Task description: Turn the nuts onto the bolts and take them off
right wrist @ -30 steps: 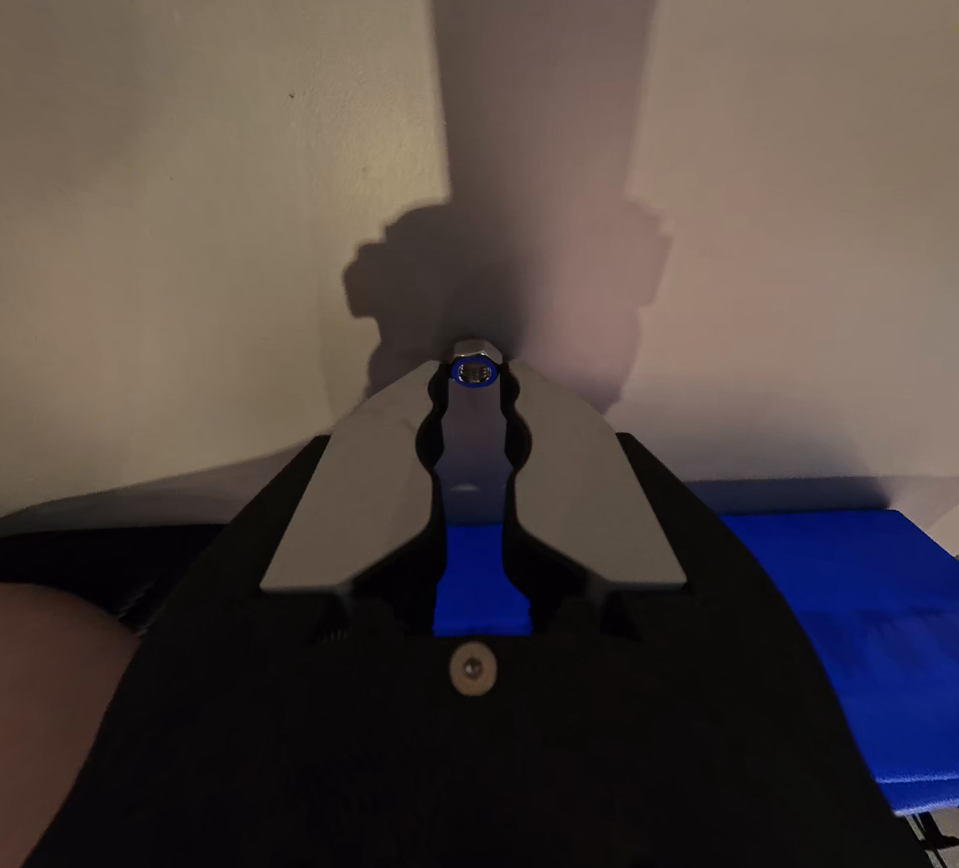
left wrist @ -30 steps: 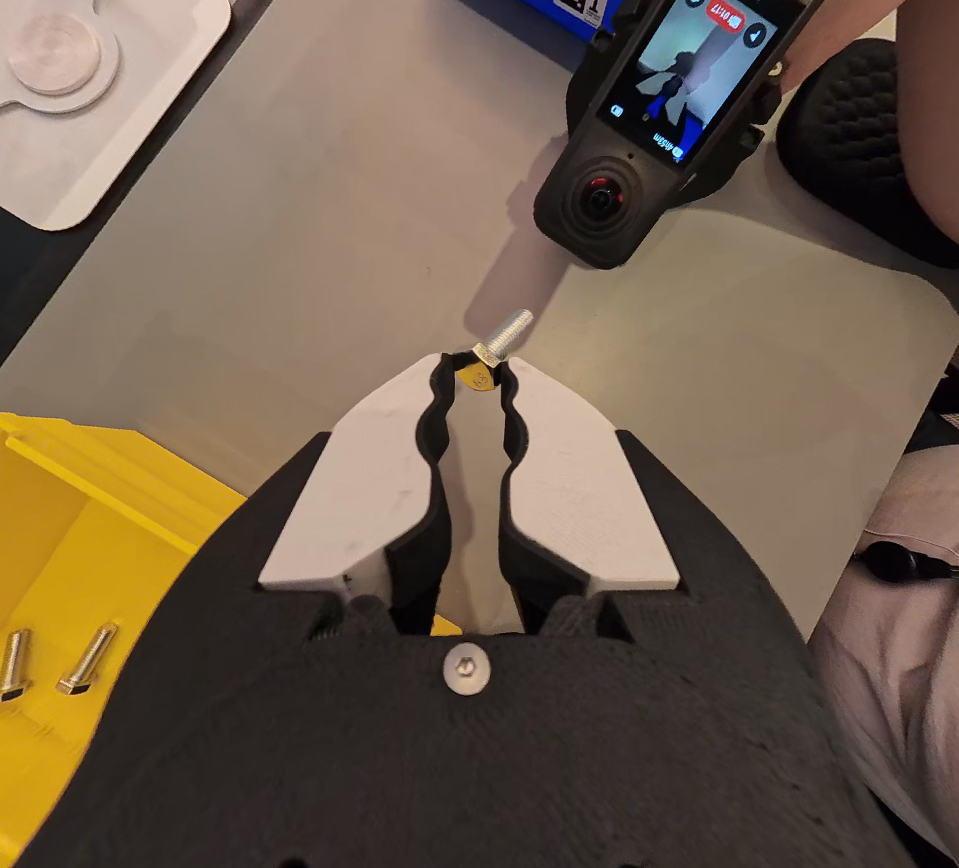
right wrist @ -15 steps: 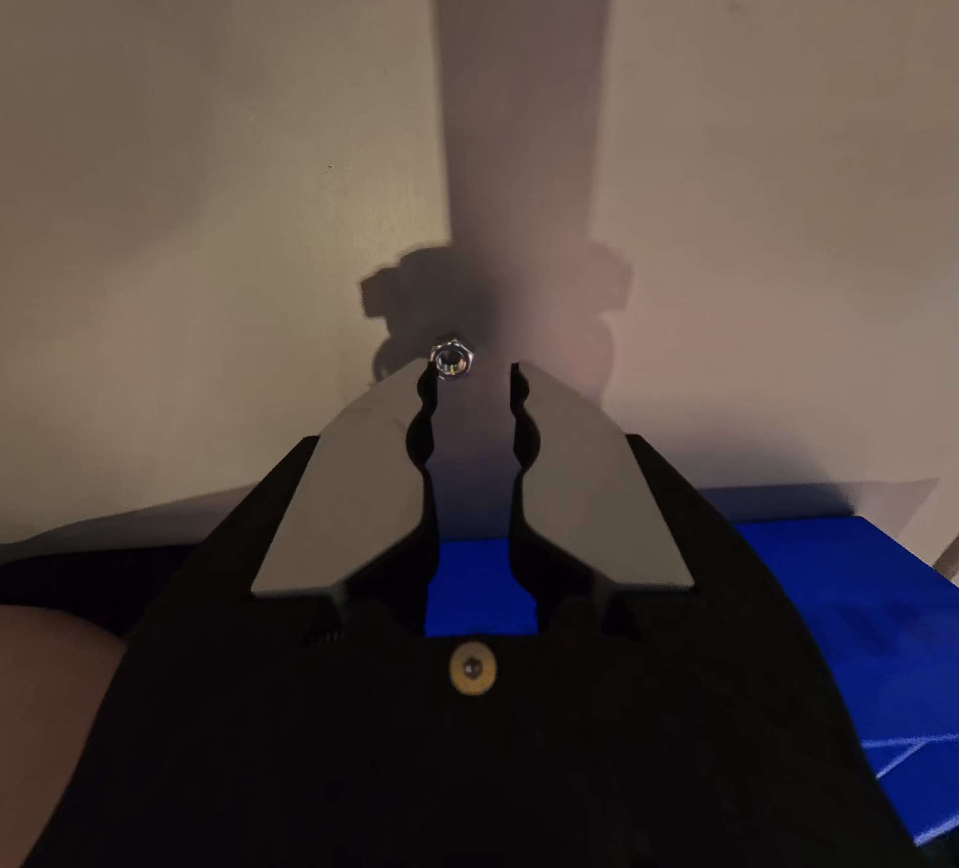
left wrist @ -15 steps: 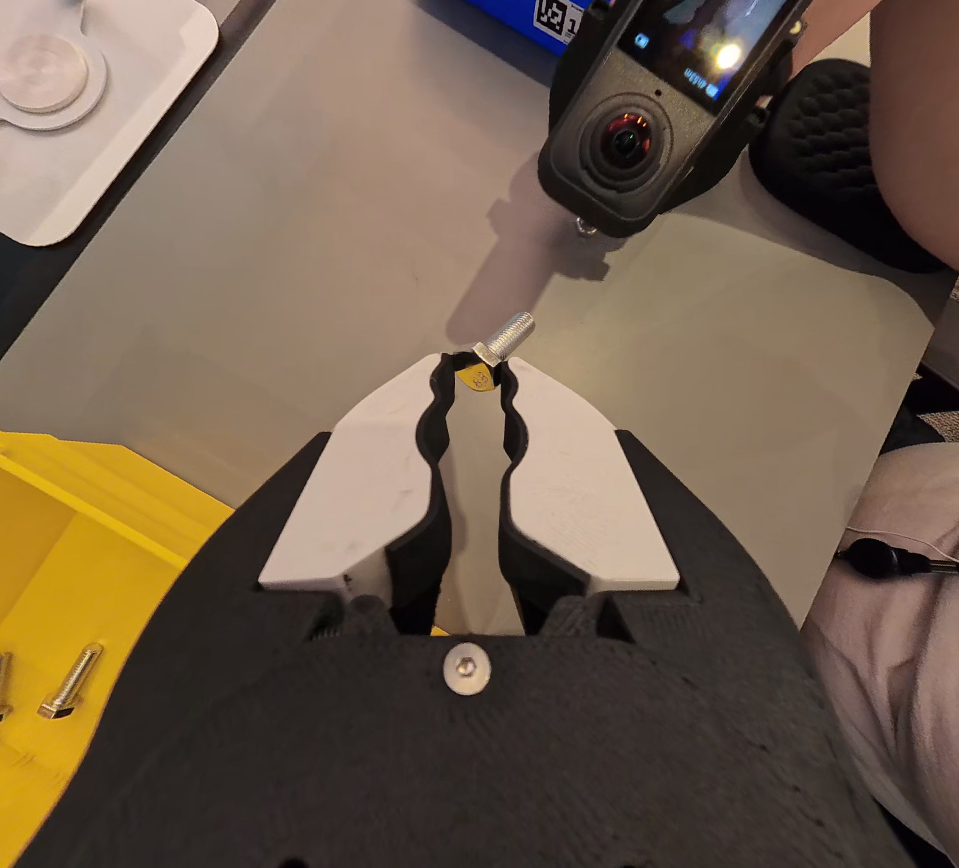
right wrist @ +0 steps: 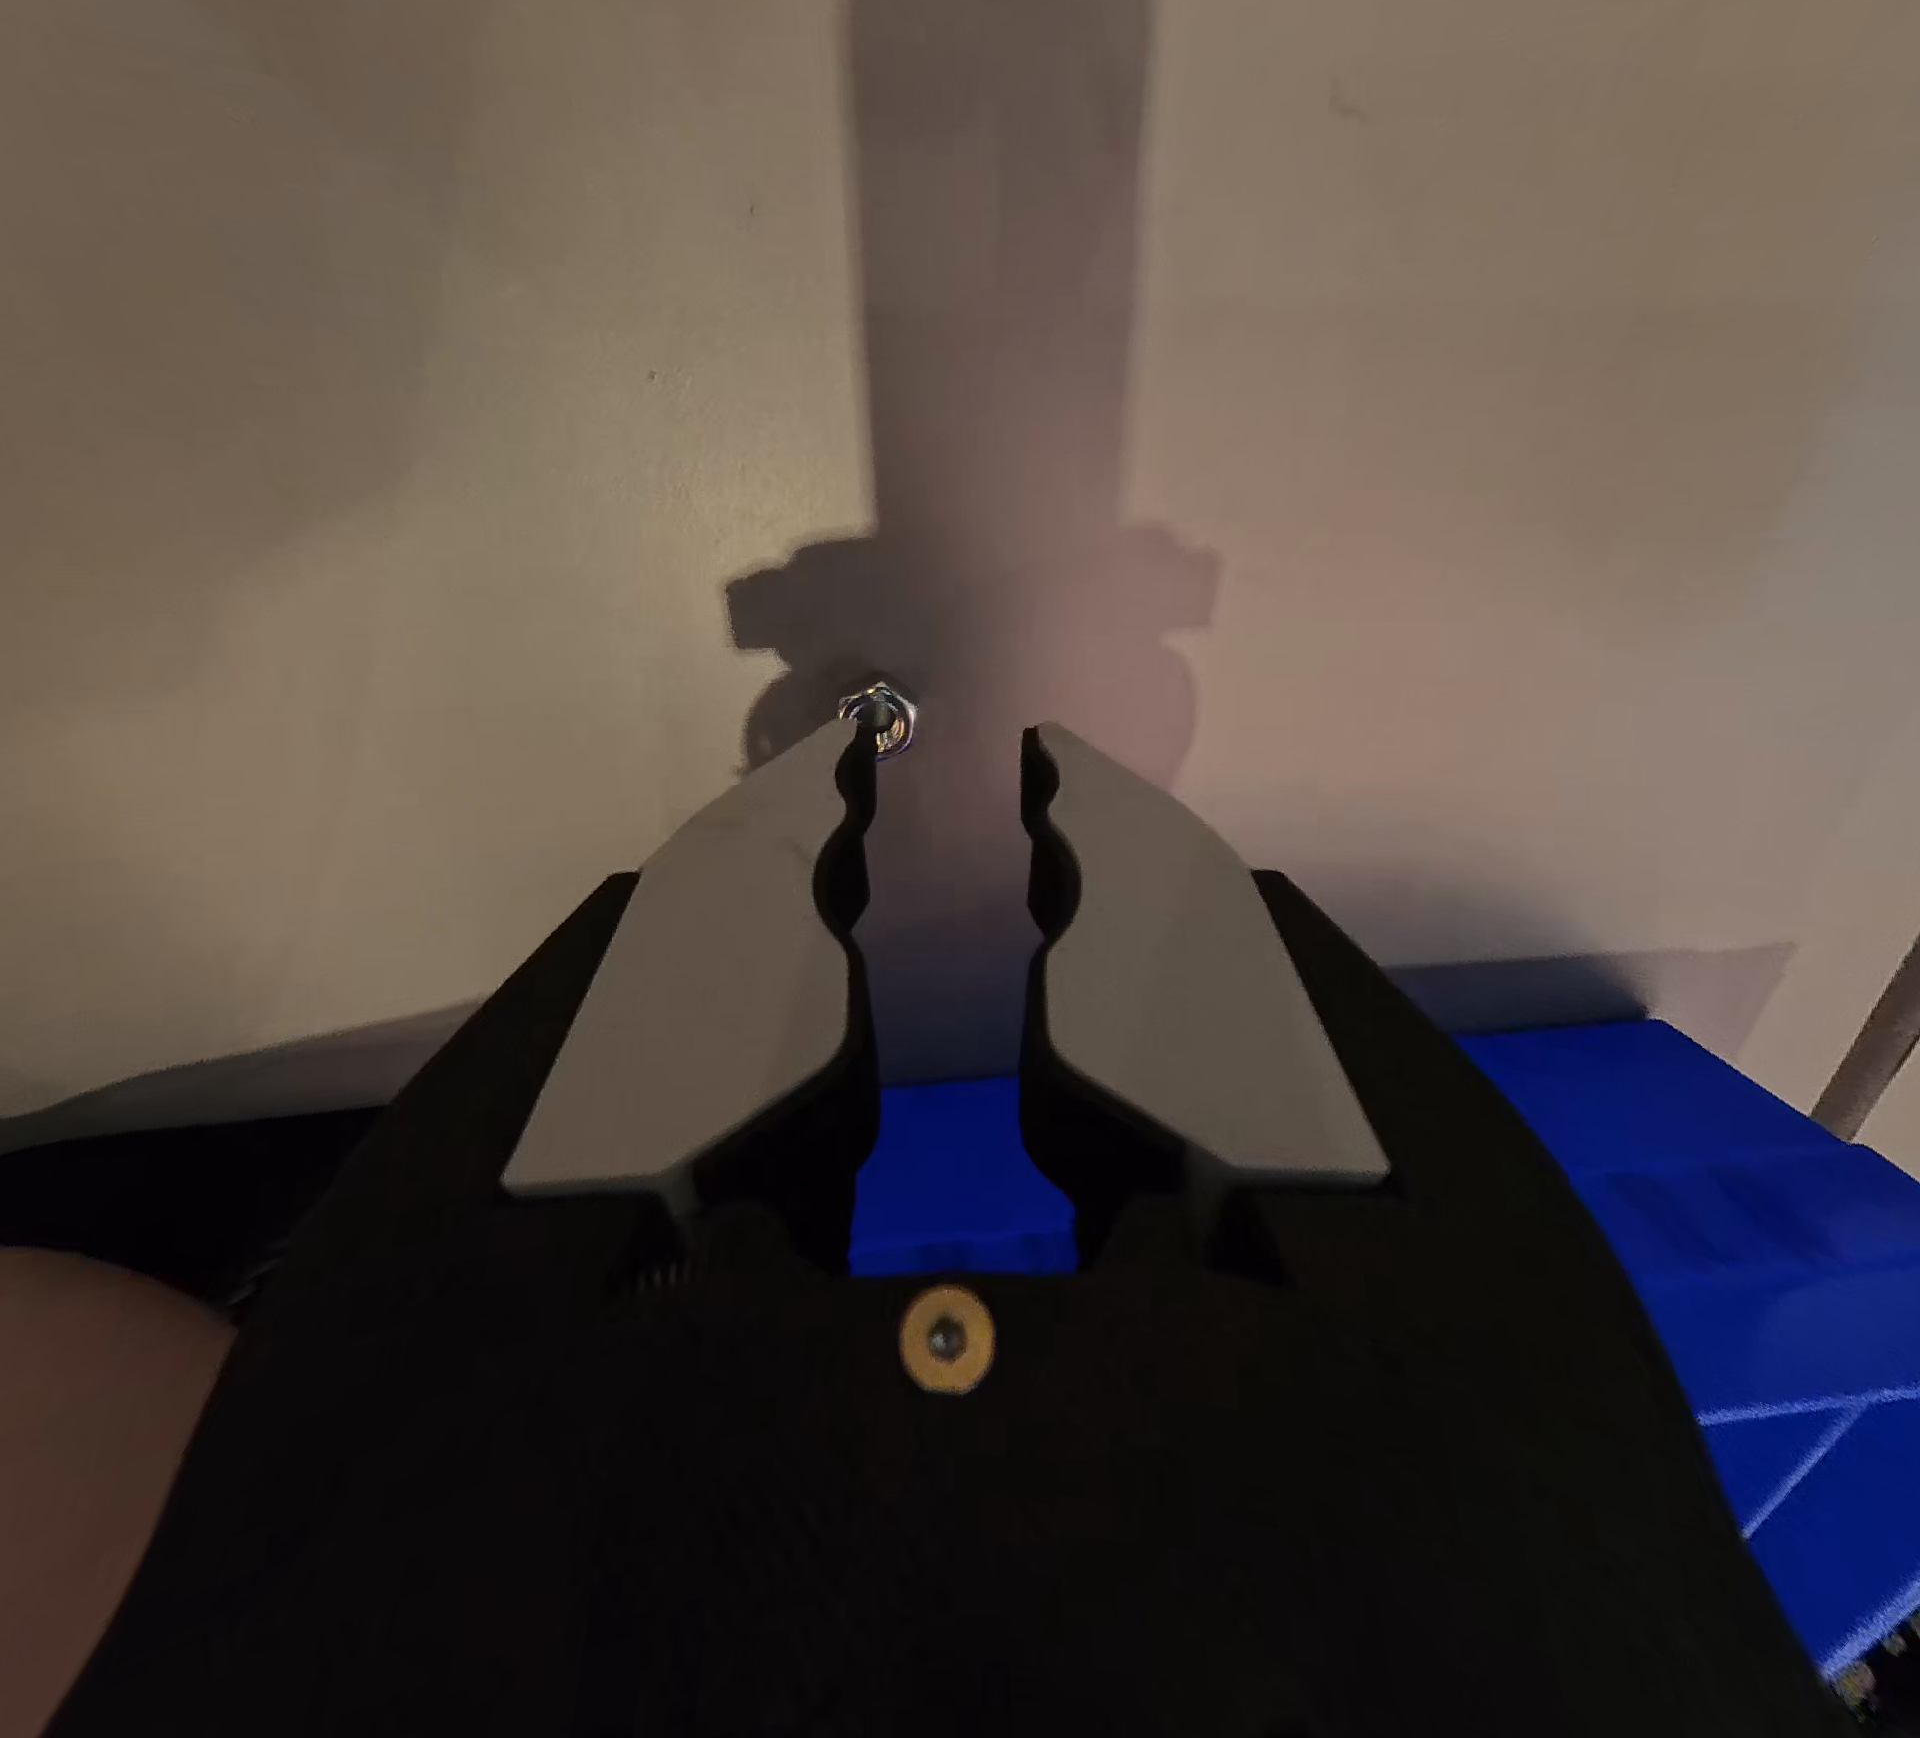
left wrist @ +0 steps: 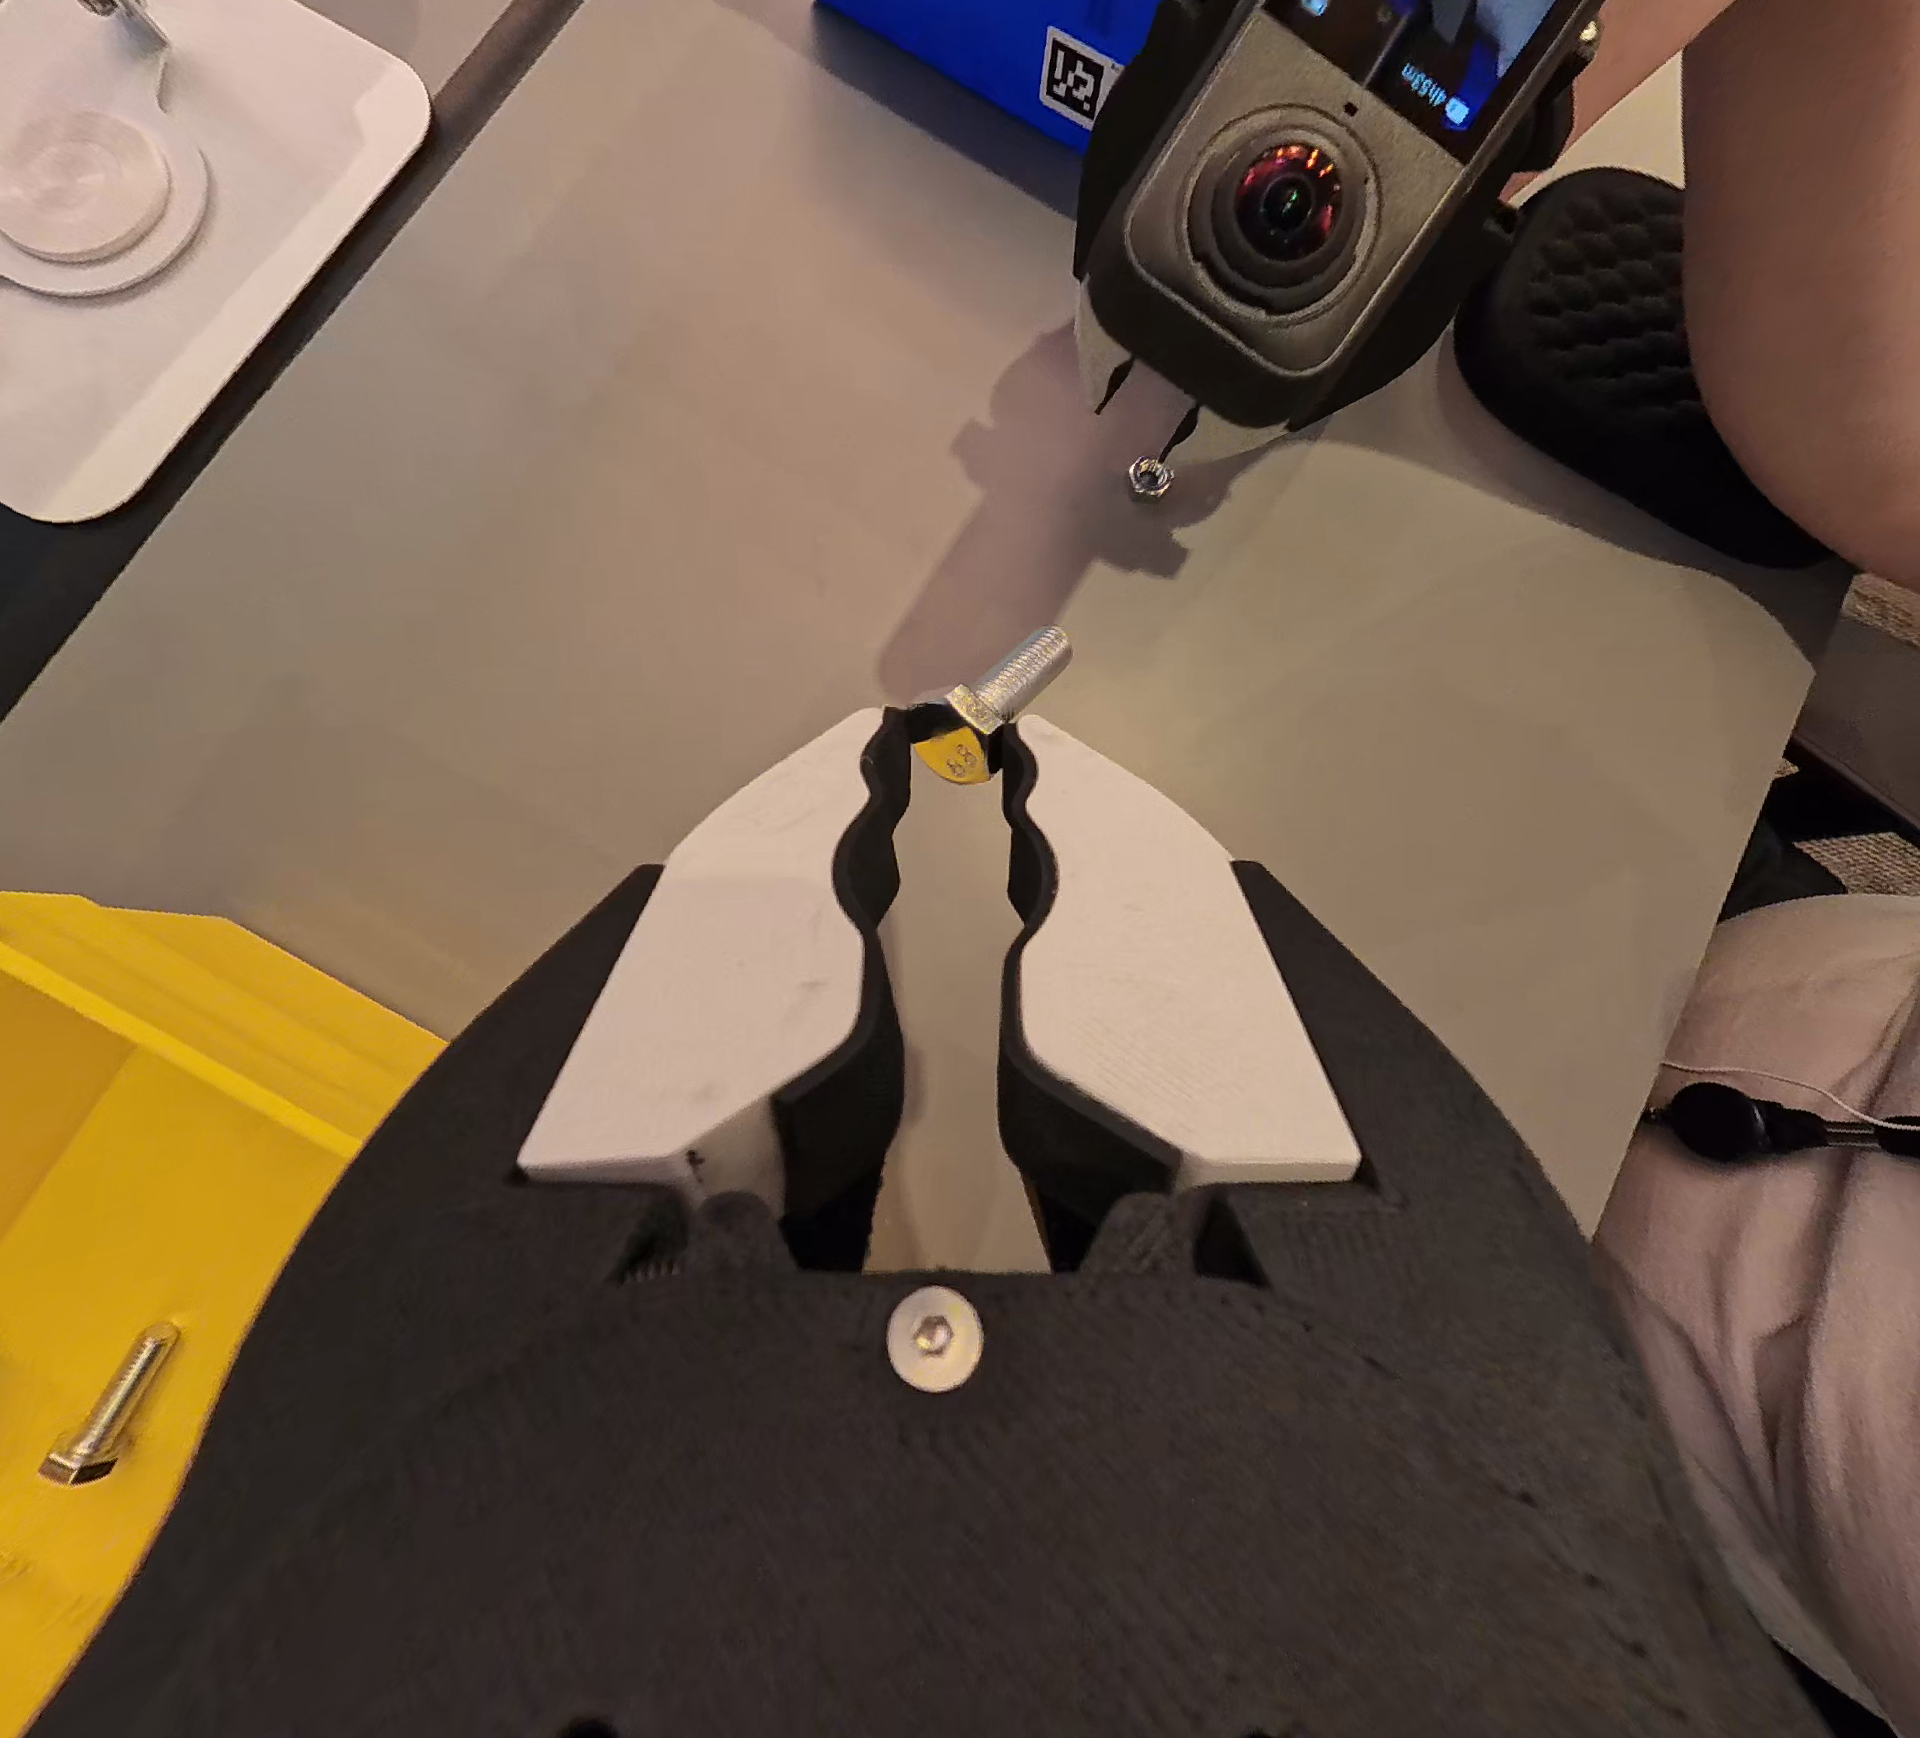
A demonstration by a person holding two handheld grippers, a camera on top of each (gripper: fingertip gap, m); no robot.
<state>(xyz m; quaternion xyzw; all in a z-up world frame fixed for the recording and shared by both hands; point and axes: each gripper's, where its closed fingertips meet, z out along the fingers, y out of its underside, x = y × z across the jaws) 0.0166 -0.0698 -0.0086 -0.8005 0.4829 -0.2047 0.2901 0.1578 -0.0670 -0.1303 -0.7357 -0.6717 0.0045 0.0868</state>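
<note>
The nut (left wrist: 1150, 478) lies on the counter (left wrist: 623, 462) at my right gripper (right wrist: 948, 732) tips, touching the left fingertip; its fingers stand apart, empty. Only my left view shows the bolt (left wrist: 997, 696), head pinched in my left gripper (left wrist: 948, 738), threads poking forward. A yellow bin (left wrist: 125, 1117) is cut off.

Silver bolt (left wrist: 1013, 686) and small hex nut (left wrist: 1150, 478), apart
Bolt held by its hex head, threaded shank tilted up; nut lies flat on the grey table (left wrist: 623, 462) beyond its tip
</note>
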